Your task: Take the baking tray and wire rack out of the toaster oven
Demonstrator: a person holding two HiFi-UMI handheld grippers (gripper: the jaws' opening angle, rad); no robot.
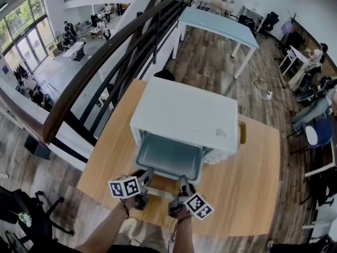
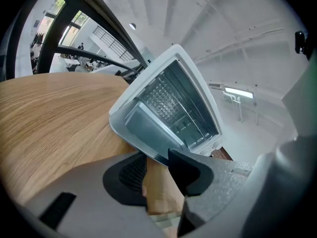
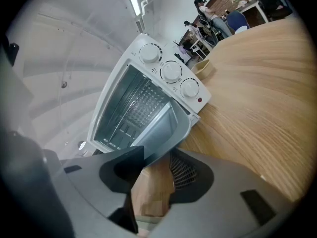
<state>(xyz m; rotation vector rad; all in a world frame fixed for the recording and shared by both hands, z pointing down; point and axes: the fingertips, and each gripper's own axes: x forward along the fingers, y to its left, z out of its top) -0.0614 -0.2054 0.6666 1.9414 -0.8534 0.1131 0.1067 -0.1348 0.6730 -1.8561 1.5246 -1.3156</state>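
Wooden table (image 1: 253, 157), toaster oven (image 1: 184, 115), baking tray (image 1: 168, 161) partly out, left gripper (image 1: 146, 175) and right gripper (image 1: 182, 182) pinching its 6 o'clock rim

1. You've got the toaster oven (image 1: 184, 115) on the tabletop (image 1: 247, 183), open front facing you.
2. The baking tray (image 1: 168, 159) juts out of it, partly inside and partly over the tabletop.
3. Left tool (image 1: 146, 176) is at the tray's near rim on the left and right tool (image 1: 183, 184) on the right, with the rim between each one's jaws.
4. Knobs (image 3: 171, 72) stand right of the opening.
5. The railing (image 1: 105, 62) runs beyond the tabletop's left edge.
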